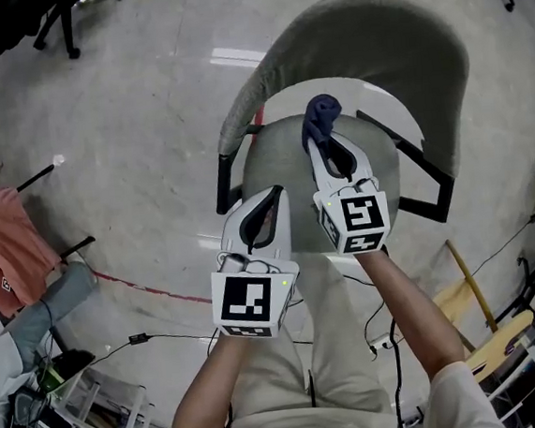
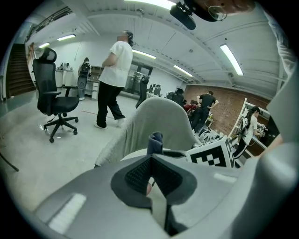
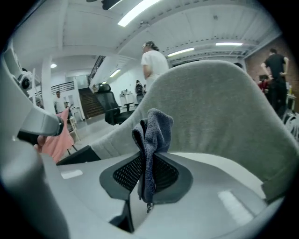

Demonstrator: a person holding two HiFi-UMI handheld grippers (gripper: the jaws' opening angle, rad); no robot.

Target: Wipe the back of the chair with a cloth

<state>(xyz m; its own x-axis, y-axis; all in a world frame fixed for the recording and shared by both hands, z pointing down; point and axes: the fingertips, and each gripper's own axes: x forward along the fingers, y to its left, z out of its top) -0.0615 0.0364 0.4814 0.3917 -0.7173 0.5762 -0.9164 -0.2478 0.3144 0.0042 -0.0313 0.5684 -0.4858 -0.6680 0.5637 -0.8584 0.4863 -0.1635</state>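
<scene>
A grey chair with a curved fabric back (image 1: pixel 391 27) and white seat rim (image 1: pixel 384 108) stands right in front of me. My right gripper (image 1: pixel 328 135) is shut on a dark blue cloth (image 1: pixel 319 117), held over the seat, just short of the chair back (image 3: pixel 224 112). In the right gripper view the cloth (image 3: pixel 152 140) bunches above the jaws and hangs down between them. My left gripper (image 1: pixel 273 198) is shut with nothing in it, lower and left, near the seat's front edge. The left gripper view shows the chair back (image 2: pixel 163 123) and the cloth (image 2: pixel 155 142) ahead.
Black armrests (image 1: pixel 412 171) flank the seat. A black office chair (image 2: pixel 53 93) and a standing person (image 2: pixel 114 79) are on the concrete floor beyond. Pink fabric (image 1: pixel 7 243) and cables lie at my left; wooden pieces (image 1: pixel 489 319) lie at my right.
</scene>
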